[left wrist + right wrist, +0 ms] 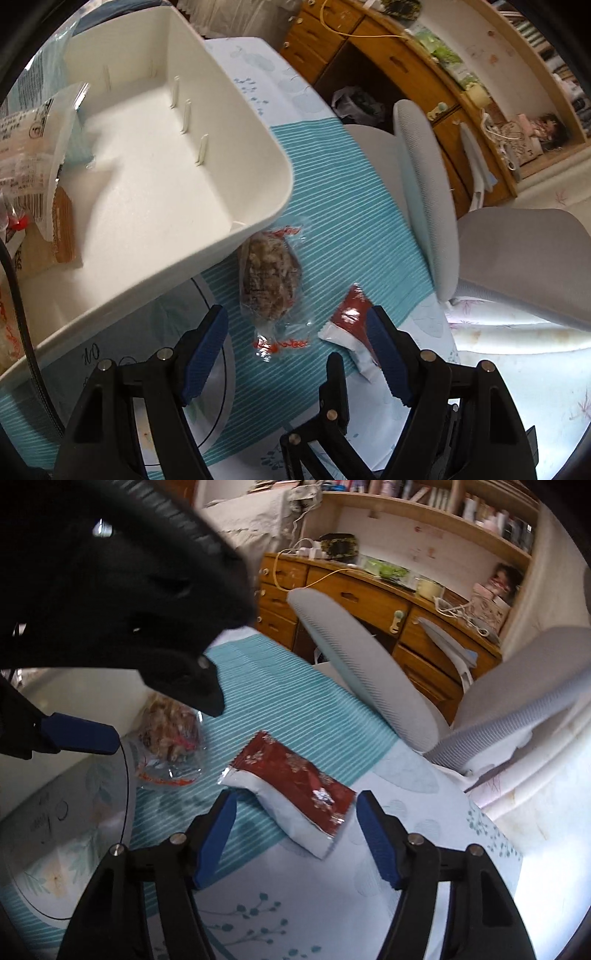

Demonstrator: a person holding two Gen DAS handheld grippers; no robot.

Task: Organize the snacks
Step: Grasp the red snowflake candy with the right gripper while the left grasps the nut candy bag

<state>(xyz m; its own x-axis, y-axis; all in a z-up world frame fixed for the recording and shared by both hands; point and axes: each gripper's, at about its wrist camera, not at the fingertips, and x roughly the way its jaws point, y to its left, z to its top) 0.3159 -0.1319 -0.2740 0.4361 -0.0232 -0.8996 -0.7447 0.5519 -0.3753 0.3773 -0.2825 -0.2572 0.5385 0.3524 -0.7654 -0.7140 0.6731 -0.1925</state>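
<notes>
- We take the white bin (155,155) as our landmark; it sits on the desk (343,206), which wears a teal striped cloth.
- Inside the bin, at its far left end in the left wrist view, we see several packaged snacks (33,155) stacked against the wall; the rest of its floor is bare.
- Just outside the bin's near corner lies a clear-wrapped brown pastry (269,277), one end tucked under the bin's rim.
- Further from the bin, beside the pastry and apart from it, lies a red-and-white snack packet (291,794), flat on the cloth.
- Our left gripper (295,354) hangs over the pastry with its blue fingers (205,354) wide, the wrapper's near end between them and not pressed.
- Our right gripper (295,834) points down at the red packet; its fingers (376,845) stand apart on either side of the packet's near end, and we see no pad touching it.
- Beyond the desk edge, away from the bin, stands a grey chair (424,206).
</notes>
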